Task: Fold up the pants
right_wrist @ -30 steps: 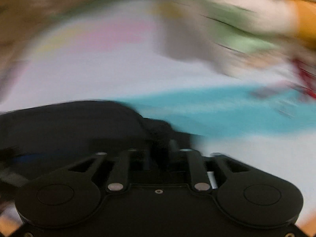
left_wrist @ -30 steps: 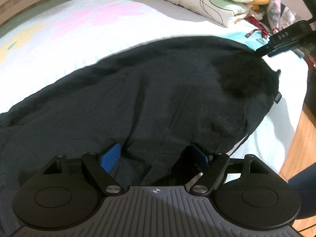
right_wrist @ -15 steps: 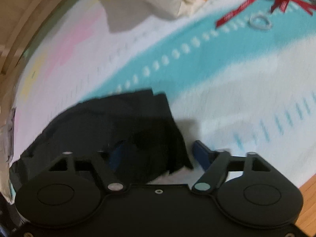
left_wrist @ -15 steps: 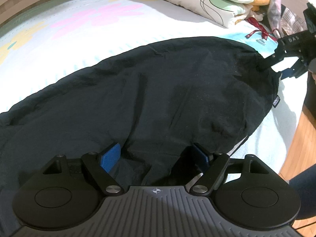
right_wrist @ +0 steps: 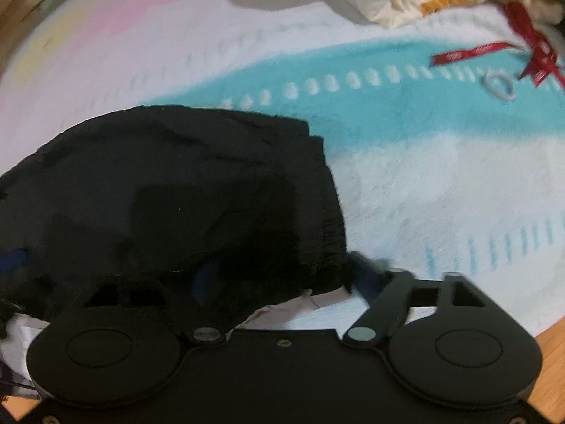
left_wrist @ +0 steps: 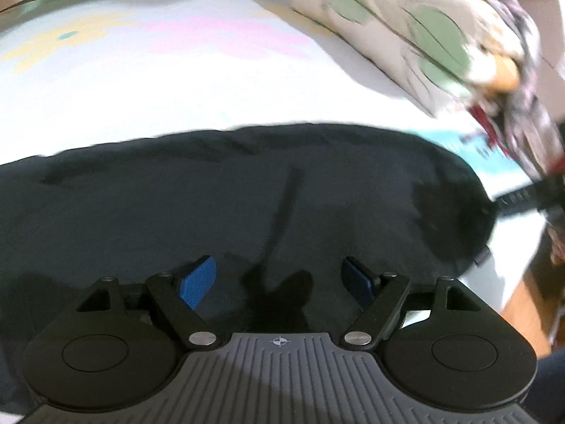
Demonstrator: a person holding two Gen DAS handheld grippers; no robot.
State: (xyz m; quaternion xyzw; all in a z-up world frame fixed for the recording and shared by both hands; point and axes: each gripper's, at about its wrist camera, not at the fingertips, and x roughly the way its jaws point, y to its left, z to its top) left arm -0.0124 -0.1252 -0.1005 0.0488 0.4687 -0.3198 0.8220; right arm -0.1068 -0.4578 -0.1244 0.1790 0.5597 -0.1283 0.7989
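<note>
The black pants (left_wrist: 247,205) lie spread across the white patterned bed cover (left_wrist: 141,88). My left gripper (left_wrist: 280,281) is open, its blue pads (left_wrist: 197,279) set wide apart just over the near edge of the cloth. In the right wrist view the waist end of the pants (right_wrist: 183,190) lies folded in layers on the cover. My right gripper (right_wrist: 286,279) is open at that end. Its left finger is hidden against the black cloth and its right pad (right_wrist: 367,275) sits beside the hem. The right gripper also shows in the left wrist view (left_wrist: 522,199) at the far right end of the pants.
A stack of folded bedding with green print (left_wrist: 423,35) sits at the back right. A red ribbon (right_wrist: 494,49) and a small white ring (right_wrist: 499,84) lie on the teal stripe (right_wrist: 388,106). The bed edge and wooden floor (right_wrist: 551,339) are at the right.
The left gripper has swung so the pants now lie level across its view, and it is blurred. The right gripper has opened, let go of the waist end and drawn back slightly.
</note>
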